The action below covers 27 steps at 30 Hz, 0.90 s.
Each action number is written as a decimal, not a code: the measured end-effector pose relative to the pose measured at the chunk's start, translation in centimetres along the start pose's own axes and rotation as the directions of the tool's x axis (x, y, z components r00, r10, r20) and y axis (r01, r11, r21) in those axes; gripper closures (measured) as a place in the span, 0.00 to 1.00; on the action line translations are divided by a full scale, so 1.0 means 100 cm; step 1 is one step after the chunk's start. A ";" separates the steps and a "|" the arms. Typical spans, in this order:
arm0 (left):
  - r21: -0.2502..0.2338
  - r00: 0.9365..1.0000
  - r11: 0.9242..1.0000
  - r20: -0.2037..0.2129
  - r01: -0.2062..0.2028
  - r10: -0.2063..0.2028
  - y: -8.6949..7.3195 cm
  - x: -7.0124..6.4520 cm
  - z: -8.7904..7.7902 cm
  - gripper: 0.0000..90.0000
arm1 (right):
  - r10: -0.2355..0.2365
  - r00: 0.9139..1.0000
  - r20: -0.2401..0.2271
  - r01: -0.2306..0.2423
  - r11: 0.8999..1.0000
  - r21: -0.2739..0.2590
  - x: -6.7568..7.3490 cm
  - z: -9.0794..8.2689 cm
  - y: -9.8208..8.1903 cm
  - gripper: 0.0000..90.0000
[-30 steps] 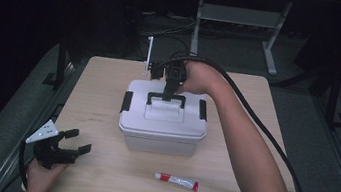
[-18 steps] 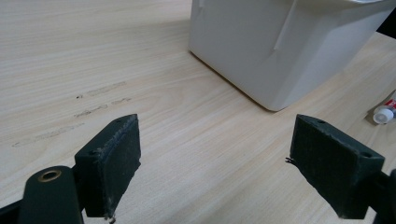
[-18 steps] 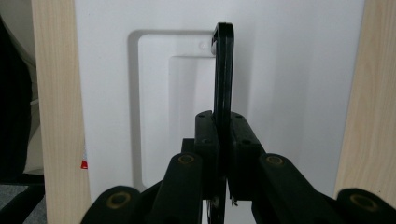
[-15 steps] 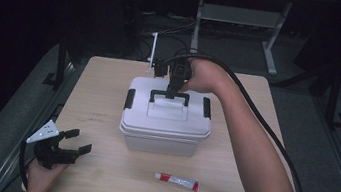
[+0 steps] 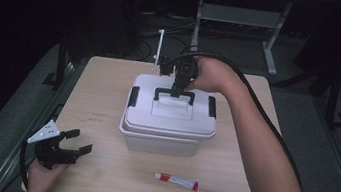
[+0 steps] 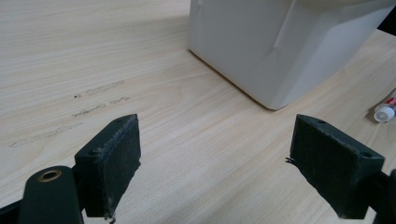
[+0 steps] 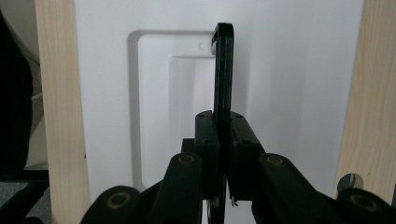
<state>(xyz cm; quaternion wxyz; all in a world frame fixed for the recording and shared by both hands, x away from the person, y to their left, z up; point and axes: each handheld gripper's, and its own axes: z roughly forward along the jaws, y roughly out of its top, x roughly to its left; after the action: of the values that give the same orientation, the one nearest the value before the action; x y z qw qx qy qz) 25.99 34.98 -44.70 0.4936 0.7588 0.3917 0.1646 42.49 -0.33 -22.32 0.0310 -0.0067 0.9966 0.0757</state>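
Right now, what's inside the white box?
Cannot tell: the white box has its lid on, hiding the contents. On top, the black handle stands raised, clamped in the right tool. The left tool sits open, apart from it.

White lidded box (image 5: 169,123) mid-table, black handle (image 5: 174,94) upright.

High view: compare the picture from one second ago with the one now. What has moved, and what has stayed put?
The right gripper, jaws shut on the black handle, has drawn the white box towards the person; its front edge lies closer to the tube than before. The left gripper stays open at the table's near left corner, and the tube has not shifted.
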 end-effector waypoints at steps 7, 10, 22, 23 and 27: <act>0.005 1.000 1.000 0.001 -0.003 0.003 0.000 -0.001 0.001 0.17 | 0.010 1.000 0.006 -0.010 1.000 0.001 0.002 -0.004 -0.010 0.93; 0.006 1.000 1.000 0.000 -0.004 0.004 0.000 -0.001 0.001 0.17 | 0.016 1.000 0.009 -0.016 1.000 0.006 0.003 -0.004 -0.014 0.93; 0.007 1.000 1.000 -0.001 -0.003 0.003 0.000 -0.002 0.002 0.17 | 0.041 0.999 0.018 -0.041 0.999 0.005 0.005 -0.008 -0.032 0.93; 0.007 1.000 1.000 -0.001 -0.002 0.002 0.000 -0.002 0.002 0.17 | 0.044 0.999 0.019 -0.044 0.999 0.002 0.006 -0.010 -0.035 0.93; 0.007 1.000 1.000 -0.001 -0.003 0.003 0.000 -0.002 0.002 0.17 | 0.053 0.998 0.024 -0.053 0.999 0.002 0.007 -0.012 -0.040 0.93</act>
<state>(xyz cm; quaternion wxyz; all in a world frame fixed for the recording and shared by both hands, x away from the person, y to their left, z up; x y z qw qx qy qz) 26.04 34.70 -44.75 0.4907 0.7609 0.3915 0.1644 41.82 -4.50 -21.77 0.0410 0.0208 0.9961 0.0752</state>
